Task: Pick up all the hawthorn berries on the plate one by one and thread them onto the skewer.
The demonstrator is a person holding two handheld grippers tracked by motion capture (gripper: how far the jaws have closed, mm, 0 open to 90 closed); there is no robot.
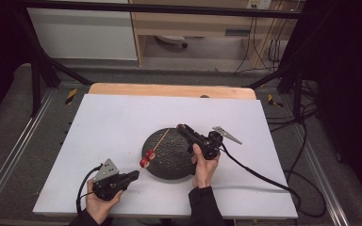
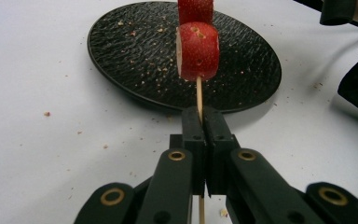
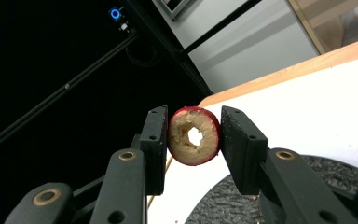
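While no writing is legible, the right hand-held gripper [image 3: 193,140] clamps a fruit ring [image 3: 194,136].

Two black hand tools and dark sleeves

The left gripper [image 1: 133,176] and the right gripper [image 1: 182,128] are black, each with two flat jaws on thick arms. Round brass-coloured rings [image 2: 176,155] sit at the joints, and small screw holes dot the jaw blocks. A grey three-cornered plate [image 1: 107,170] tops each one. A black cable [image 1: 259,176] trails from each. The person wears dark sleeves [image 1: 202,205] at the bottom of the high view.
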